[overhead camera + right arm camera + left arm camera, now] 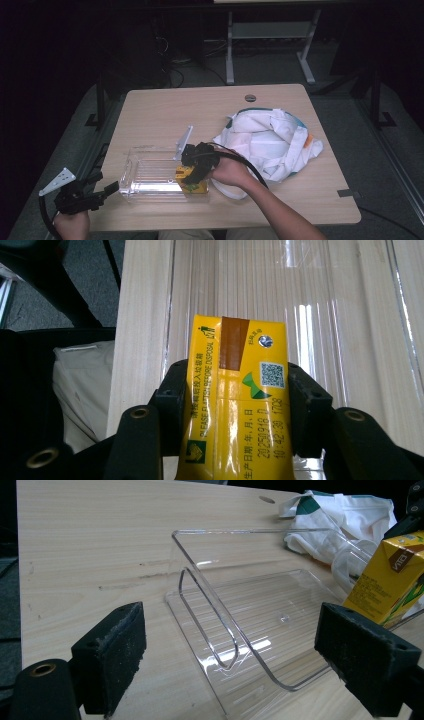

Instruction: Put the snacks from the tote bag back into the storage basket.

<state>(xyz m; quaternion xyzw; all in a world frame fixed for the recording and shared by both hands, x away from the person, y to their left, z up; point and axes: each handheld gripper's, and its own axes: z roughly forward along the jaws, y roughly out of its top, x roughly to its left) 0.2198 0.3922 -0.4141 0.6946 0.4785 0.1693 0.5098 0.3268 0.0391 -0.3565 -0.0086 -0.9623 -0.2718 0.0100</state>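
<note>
Glossy yellow carton, clear smooth plastic tray, matt wood-grain table, seemingly cloth bag.

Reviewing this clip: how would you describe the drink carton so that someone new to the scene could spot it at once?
Start at the wooden table, then find the clear plastic tray near its front edge, left of the white cloth bag. At the tray's right end, the right gripper clamps the drink carton: the one bright yellow box, with a brown strip on top.
</note>
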